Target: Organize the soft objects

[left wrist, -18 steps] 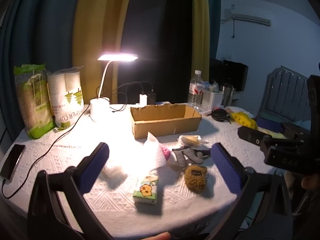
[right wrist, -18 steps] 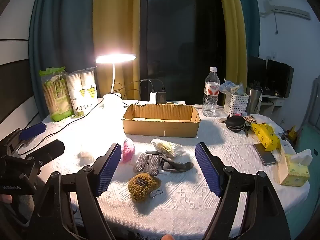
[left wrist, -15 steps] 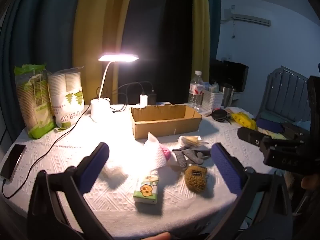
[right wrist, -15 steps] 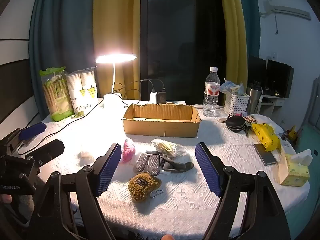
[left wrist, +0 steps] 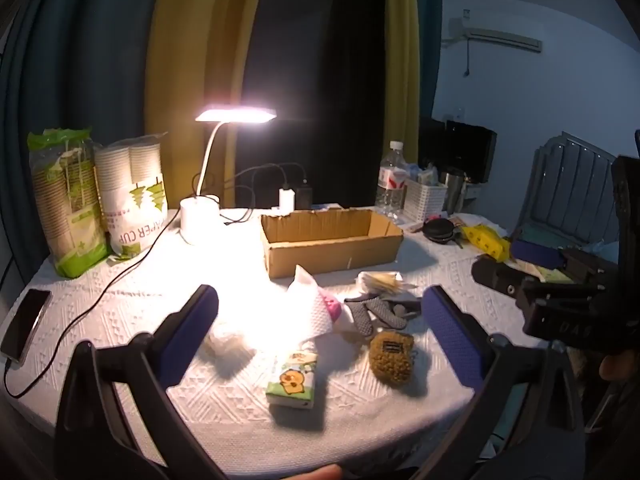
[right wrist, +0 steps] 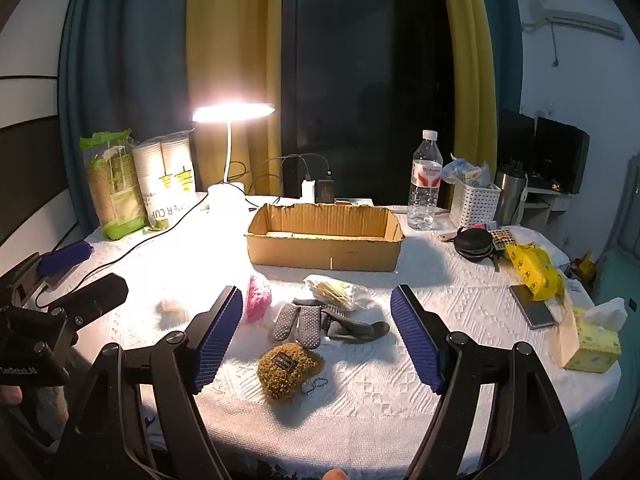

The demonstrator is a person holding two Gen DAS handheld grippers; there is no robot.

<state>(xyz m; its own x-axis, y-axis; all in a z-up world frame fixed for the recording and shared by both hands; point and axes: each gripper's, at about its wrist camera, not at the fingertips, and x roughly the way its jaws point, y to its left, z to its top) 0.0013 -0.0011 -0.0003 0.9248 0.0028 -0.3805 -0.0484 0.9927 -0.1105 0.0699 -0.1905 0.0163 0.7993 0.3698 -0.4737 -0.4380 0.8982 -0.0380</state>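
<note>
Both grippers hang wide apart and empty above the near edge of the tabletop (right wrist: 400, 384): the left gripper (left wrist: 320, 336) toward the near left, the right gripper (right wrist: 316, 338) further right.

Along the far left edge stand two paper cup packs (right wrist: 138, 184), with a lit desk lamp (right wrist: 232, 114) just right of them. Toward the near left lies a pale fluffy tuft (right wrist: 173, 306), and at the near edge a small tissue pack (left wrist: 293, 378). A pink soft piece (right wrist: 258, 298) lies right of the tuft. Mid-table sits an open cardboard box (right wrist: 324, 254). Between it and the near edge lie a bag of cotton swabs (right wrist: 336, 292), grey dotted socks (right wrist: 320, 322) touching one another, and nearest, a brown fuzzy pouch (right wrist: 289, 368). Further right stand a water bottle (right wrist: 425, 182) and a white basket (right wrist: 474, 202), then a yellow pack (right wrist: 534, 268), a phone (right wrist: 532, 306) and a tissue box (right wrist: 590, 344) by the right edge.
</note>
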